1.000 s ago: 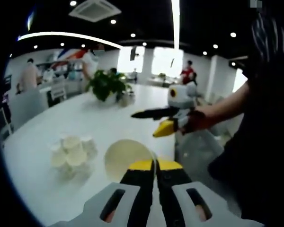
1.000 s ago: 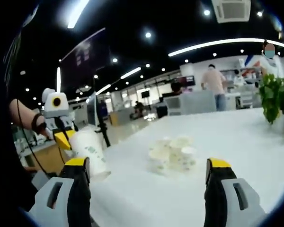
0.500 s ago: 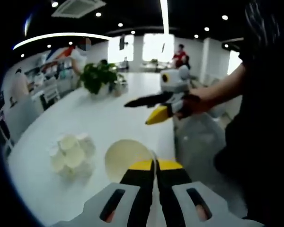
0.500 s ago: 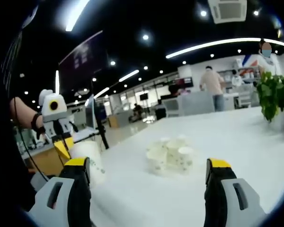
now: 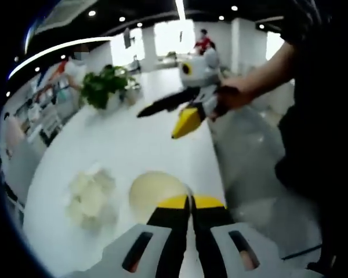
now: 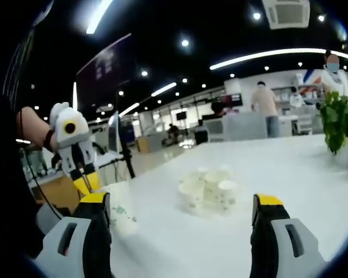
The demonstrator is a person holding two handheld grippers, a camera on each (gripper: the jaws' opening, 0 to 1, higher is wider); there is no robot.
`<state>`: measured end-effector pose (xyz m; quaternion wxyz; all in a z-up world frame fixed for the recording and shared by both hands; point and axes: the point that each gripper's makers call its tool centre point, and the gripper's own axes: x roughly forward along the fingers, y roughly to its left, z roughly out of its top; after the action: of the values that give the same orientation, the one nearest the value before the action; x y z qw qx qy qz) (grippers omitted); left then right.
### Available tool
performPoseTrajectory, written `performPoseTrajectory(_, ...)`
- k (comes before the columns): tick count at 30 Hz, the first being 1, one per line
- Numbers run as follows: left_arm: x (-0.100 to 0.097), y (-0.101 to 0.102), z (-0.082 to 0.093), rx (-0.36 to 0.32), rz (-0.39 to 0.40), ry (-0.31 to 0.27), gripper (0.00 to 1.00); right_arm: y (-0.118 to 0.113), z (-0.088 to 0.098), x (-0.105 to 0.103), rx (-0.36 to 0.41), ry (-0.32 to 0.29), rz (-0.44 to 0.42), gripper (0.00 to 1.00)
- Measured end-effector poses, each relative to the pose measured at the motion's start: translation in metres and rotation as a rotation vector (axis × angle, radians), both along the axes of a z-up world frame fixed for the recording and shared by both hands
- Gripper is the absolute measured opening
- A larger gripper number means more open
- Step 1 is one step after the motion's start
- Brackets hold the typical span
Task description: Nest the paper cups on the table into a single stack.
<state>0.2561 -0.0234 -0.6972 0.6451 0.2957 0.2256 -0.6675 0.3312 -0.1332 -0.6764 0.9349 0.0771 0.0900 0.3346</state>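
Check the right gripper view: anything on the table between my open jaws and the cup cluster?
Nothing: bare white table lies between the right gripper and the cup cluster.

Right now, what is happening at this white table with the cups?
A person holds a gripper in each hand and is stacking paper cups. The left gripper has its jaws shut on a cup by the rim, over the table. The right gripper has its jaws wide open and holds nothing. A cluster of loose cups stands on the table ahead, not yet nested. A plant stands farther back.
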Motion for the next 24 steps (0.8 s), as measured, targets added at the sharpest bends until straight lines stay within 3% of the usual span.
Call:
performPoseTrajectory(6,-0.014,-0.003,-0.02,0.074,-0.077,-0.017,0.0,-0.007,-0.002,0.0,0.005,0.002,-0.004,1.0)
performPoseTrajectory(16,-0.02,-0.006,-0.035,0.119,-0.105,-0.044,0.0,-0.01,-0.004,-0.008,0.014,0.014,0.005,1.0)
performPoseTrajectory(19,-0.019,-0.003,-0.041,0.151,-0.131,-0.077,0.0,-0.012,-0.006,-0.01,0.013,0.019,0.003,1.0)
performPoseTrajectory(21,-0.018,0.002,-0.049,0.215,-0.185,-0.137,0.0,-0.013,-0.005,-0.011,0.014,0.017,0.001,1.0)
performPoseTrajectory(24,-0.018,0.002,-0.055,0.25,-0.263,-0.202,0.0,-0.014,-0.006,-0.012,0.017,0.02,-0.002,1.0)
